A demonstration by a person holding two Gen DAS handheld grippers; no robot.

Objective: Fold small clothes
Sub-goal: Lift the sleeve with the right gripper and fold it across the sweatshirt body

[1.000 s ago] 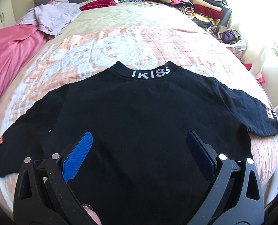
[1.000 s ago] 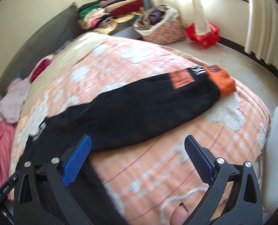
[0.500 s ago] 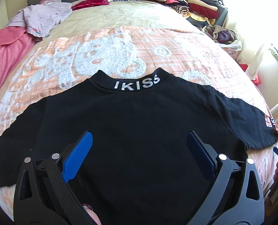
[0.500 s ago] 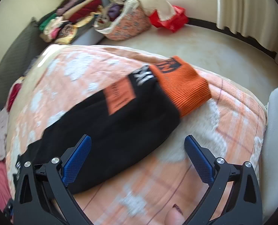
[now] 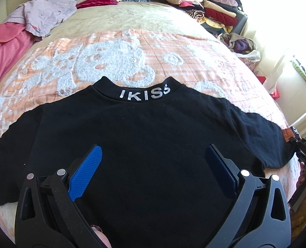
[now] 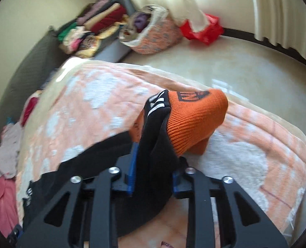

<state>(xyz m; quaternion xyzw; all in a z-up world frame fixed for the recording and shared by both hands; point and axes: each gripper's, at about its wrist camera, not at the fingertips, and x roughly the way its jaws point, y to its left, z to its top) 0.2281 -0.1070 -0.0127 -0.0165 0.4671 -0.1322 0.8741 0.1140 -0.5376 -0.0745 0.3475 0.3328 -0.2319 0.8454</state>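
Observation:
A small black sweatshirt (image 5: 144,136) with "IKISS" on its collar (image 5: 144,95) lies back-up and spread flat on the bed. My left gripper (image 5: 153,161) is open and empty, hovering over the shirt's lower body. My right gripper (image 6: 153,165) is shut on the shirt's right sleeve (image 6: 153,144), just behind its orange ribbed cuff (image 6: 196,119); the sleeve end is lifted off the blanket. The right gripper also shows at the right edge of the left wrist view (image 5: 305,150), at the sleeve end.
The bed has an orange and white blanket (image 5: 115,62). Loose pink and lilac clothes (image 5: 39,18) lie at the far left. A stack of folded clothes (image 5: 204,6) stands at the far right. A laundry basket (image 6: 153,35) and red bag (image 6: 202,29) sit on the floor.
My right gripper moved along the sleeve to its cuff end and closed on it, lifting it. My left gripper stayed open over the shirt, drifting slightly.

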